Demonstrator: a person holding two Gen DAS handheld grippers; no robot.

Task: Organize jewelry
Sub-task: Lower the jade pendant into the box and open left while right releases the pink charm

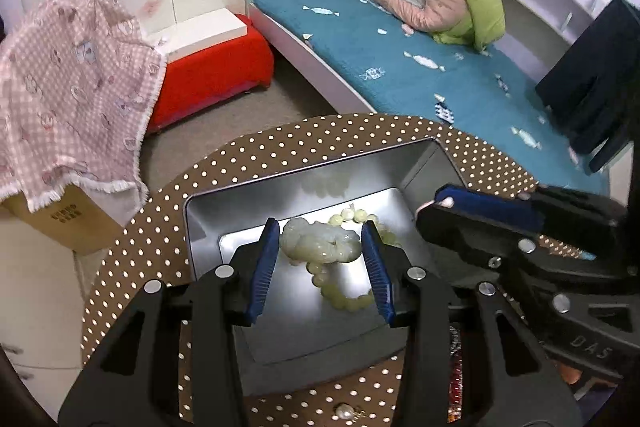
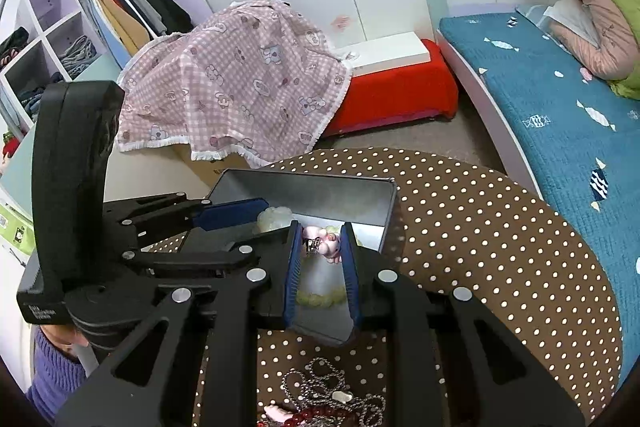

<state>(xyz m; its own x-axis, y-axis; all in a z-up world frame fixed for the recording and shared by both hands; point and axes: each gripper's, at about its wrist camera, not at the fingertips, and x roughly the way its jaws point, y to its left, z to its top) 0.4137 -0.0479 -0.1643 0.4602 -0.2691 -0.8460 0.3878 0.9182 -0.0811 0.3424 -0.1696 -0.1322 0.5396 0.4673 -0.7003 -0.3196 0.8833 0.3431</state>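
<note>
Your left tongs [image 1: 320, 247] hang spread around the jade pendant [image 1: 318, 241] in the metal tin [image 1: 424, 163]; your right tongs [image 2: 320, 247] pinch a pink charm [image 2: 326, 245] over it.

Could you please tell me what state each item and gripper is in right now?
Metal tin: open, lidless.
Jade pendant: lying in the tin, ungripped.
Bead bracelet: in the tin.
Left gripper: open around the pendant.
Right gripper: shut on pink charm.
Silver chain: on the table.
</note>
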